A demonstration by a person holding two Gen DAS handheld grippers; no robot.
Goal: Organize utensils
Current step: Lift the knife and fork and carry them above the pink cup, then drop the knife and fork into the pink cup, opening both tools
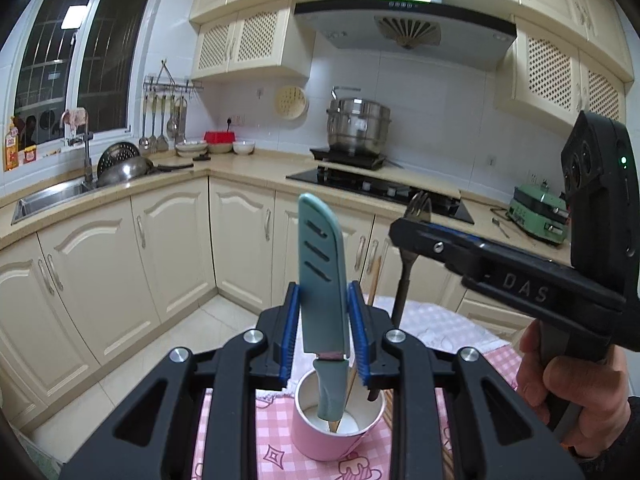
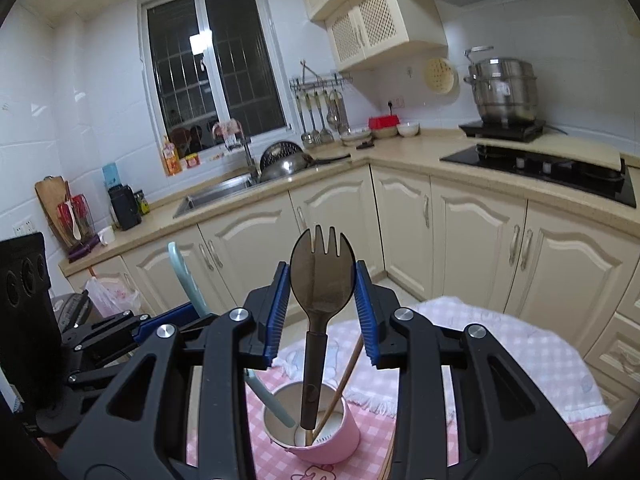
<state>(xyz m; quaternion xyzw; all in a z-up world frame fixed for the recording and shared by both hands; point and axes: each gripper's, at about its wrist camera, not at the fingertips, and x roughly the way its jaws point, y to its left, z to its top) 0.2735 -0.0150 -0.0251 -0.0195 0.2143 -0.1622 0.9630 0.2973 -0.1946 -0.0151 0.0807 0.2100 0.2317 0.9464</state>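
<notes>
Utensils mid-sorting: a knife (image 1: 322, 280), a fork-tipped spoon (image 2: 320, 280) and a chopstick (image 2: 344, 376) already stand in the pink cup (image 2: 340, 436) on the cloth-covered surface (image 2: 520, 360), so the task appears nearly complete. The left tool (image 1: 323, 316) has its pads on either side of the sheathed knife blade, apparently gripping it. The right tool (image 2: 322, 304) brackets the spoon's bowl with narrow gaps visible, so a grip cannot be confirmed.

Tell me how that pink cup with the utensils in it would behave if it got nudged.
The pink cup already looks tilted on the checked cloth, so it would probably tip easily. The knife, spork and chopsticks stand far above its rim, likely making it top-heavy. It looks light.
</notes>
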